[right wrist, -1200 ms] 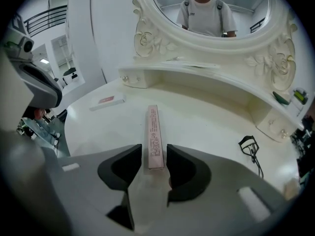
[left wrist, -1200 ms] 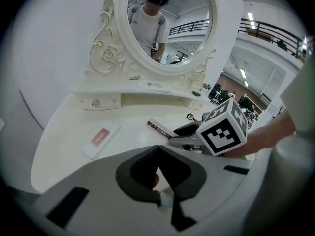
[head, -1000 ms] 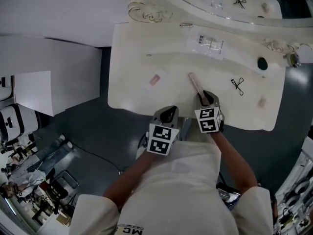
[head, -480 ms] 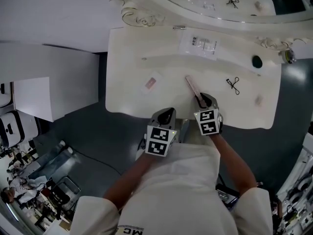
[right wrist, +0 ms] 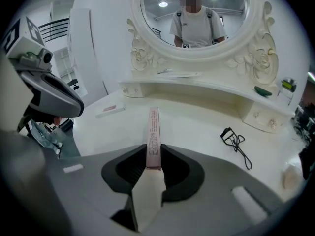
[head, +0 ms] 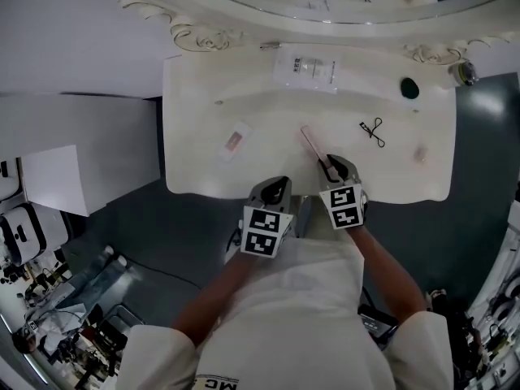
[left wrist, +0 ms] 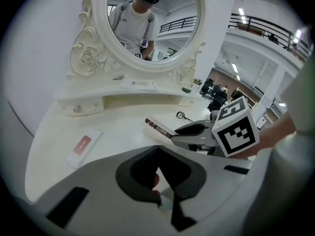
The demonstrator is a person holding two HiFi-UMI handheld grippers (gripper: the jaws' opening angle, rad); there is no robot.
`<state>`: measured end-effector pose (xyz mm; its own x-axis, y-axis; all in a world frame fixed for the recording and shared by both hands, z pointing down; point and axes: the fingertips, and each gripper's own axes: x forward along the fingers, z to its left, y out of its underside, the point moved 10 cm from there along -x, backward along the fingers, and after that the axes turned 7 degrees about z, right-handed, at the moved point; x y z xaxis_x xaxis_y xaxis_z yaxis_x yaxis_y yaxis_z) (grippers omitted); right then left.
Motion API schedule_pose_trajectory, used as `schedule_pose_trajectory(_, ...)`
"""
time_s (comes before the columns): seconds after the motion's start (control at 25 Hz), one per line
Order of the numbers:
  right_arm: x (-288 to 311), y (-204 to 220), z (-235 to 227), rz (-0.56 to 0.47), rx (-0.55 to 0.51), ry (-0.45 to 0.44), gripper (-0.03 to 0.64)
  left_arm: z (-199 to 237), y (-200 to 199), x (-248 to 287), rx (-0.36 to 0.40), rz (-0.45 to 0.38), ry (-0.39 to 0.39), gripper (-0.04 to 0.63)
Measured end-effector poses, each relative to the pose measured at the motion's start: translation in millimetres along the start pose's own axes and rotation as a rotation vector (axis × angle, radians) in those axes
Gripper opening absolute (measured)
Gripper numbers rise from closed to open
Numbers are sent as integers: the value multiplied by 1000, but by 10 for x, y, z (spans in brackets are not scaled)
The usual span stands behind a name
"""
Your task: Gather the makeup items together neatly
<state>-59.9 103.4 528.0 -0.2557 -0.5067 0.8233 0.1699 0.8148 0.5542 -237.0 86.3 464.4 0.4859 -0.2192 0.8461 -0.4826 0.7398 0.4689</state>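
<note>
My right gripper [head: 335,167] [right wrist: 153,151] is shut on the near end of a slim pink box [head: 311,143] [right wrist: 153,129]. Its jaws have just been closing on the box, which points away over the white dressing table [head: 195,165]. My left gripper [head: 275,190] [left wrist: 158,154] is shut and empty, at the table's front edge just left of the right one. A flat white packet with a pink label [head: 233,140] [left wrist: 82,145] lies to the left. A black eyelash curler [head: 372,131] [right wrist: 236,144] lies to the right.
A clear packet [head: 305,67] lies on the raised back shelf under the oval mirror [right wrist: 189,14]. On that shelf's right end are a dark green item [head: 409,88] and a small bottle [head: 463,73]. A small beige item [head: 420,153] sits far right.
The head view has shifted, so the table sits higher and further left in the picture. The right gripper keeps the pink box and has moved slightly; the left gripper has shifted a little along the front edge.
</note>
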Motion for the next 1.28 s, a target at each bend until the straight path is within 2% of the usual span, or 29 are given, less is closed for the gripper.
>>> schedule_pose_trajectory(0.52, -416, 189, -297, -61, 66, 72, 86, -404, -194, 188, 74, 13, 52, -1)
schedule_pose_trajectory(0.96, -687, 391, -564, -108, 165, 154, 87, -801, -240, 358, 153, 47, 95, -2)
schedule_pose_trajectory(1.28, -833, 513, -723, -122, 225, 196, 87, -1001, -361, 428, 181, 47, 114, -2)
